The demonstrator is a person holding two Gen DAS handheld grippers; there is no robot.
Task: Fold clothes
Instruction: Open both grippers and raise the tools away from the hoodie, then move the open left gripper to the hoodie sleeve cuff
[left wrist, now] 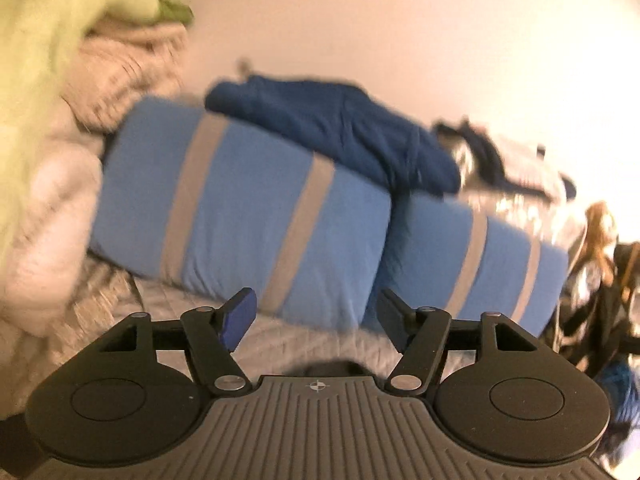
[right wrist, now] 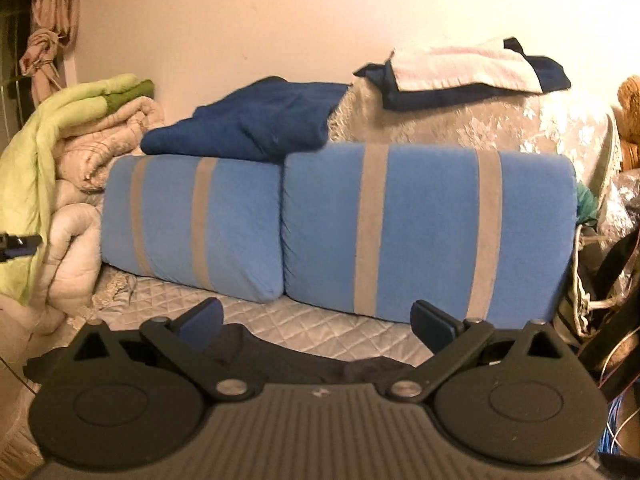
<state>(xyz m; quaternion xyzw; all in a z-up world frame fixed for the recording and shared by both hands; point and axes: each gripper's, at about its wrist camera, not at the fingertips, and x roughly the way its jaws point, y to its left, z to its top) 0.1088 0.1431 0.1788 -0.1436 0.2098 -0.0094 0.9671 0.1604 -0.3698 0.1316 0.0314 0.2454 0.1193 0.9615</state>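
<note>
Dark, flat-lying garment (right wrist: 304, 354) sits beneath the right gripper (right wrist: 316, 322) (left gripper (left wrist: 316, 316) equally spread, both empty), so a shallow pinch could snag the quilted grey bedcover (right wrist: 256, 316) too.

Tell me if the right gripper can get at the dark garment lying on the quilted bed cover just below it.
Probably yes. The right gripper is open and empty, and the dark garment lies flat on the quilted cover right beneath its fingers, with nothing lying over it.

Light-blue cushions (right wrist: 424, 232) with grey stripes, navy garment (right wrist: 248, 124), lime-green blanket (right wrist: 48, 128), quilted white bedcover (right wrist: 304, 324).
</note>
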